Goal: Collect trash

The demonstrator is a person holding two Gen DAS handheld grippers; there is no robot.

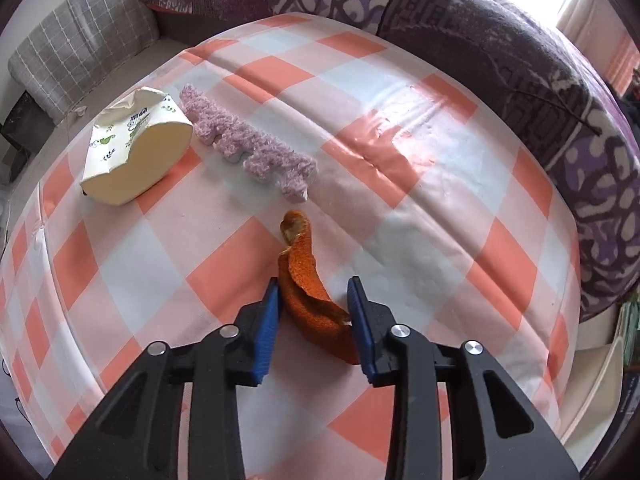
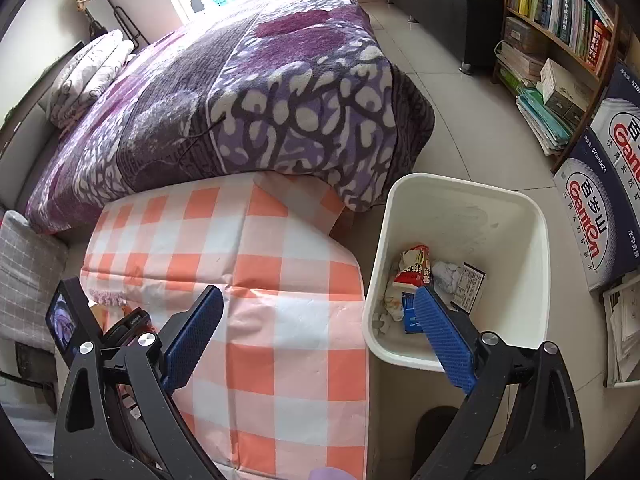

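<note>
**Left tool straddles the peel**

Orange peel lies on the checked counter, long axis running away between the left tool pads, jaws apart, unclamped. Right tool hangs wide open, empty, nearer the white bin holding wrappers

On the checked orange-and-white tablecloth there are three loose things: one curled orange peel, one fluffy lilac cloth strip and one torn cream paper tissue pack. There is one white plastic trash bin, and inside it about four pieces of rubbish, though the exact number is hard to tell. Two blue-and-white Ganten cartons stand beside the bookshelf.
</note>
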